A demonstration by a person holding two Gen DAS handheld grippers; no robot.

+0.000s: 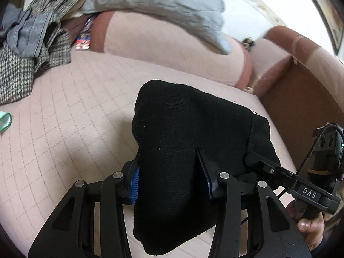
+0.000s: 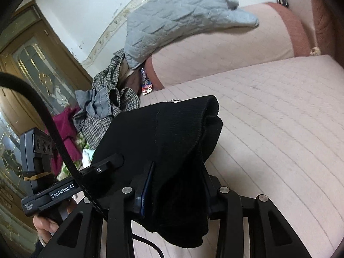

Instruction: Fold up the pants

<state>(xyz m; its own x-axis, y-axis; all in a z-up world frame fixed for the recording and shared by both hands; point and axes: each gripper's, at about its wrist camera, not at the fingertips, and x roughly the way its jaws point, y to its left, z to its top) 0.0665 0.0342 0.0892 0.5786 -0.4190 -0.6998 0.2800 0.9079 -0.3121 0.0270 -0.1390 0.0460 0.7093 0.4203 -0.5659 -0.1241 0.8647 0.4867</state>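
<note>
The black knit pants (image 1: 189,129) hang bunched between my two grippers, lifted above the pink quilted sofa seat (image 1: 75,118). My left gripper (image 1: 169,172) is shut on a thick fold of them, with cloth draped over and below its blue pads. The right gripper shows at the right of this view (image 1: 258,161), gripping the same cloth. In the right wrist view the pants (image 2: 172,133) drape over my right gripper (image 2: 178,189), which is shut on them. The left gripper (image 2: 107,163) holds the cloth at the left there.
A heap of checked and grey clothes (image 1: 32,49) lies at the sofa's far left end, seen also in the right wrist view (image 2: 103,107). A grey quilted blanket (image 1: 161,2) hangs over the pink backrest (image 1: 172,49). A brown armrest (image 1: 301,99) stands to the right. A wooden glass door (image 2: 38,68) is behind.
</note>
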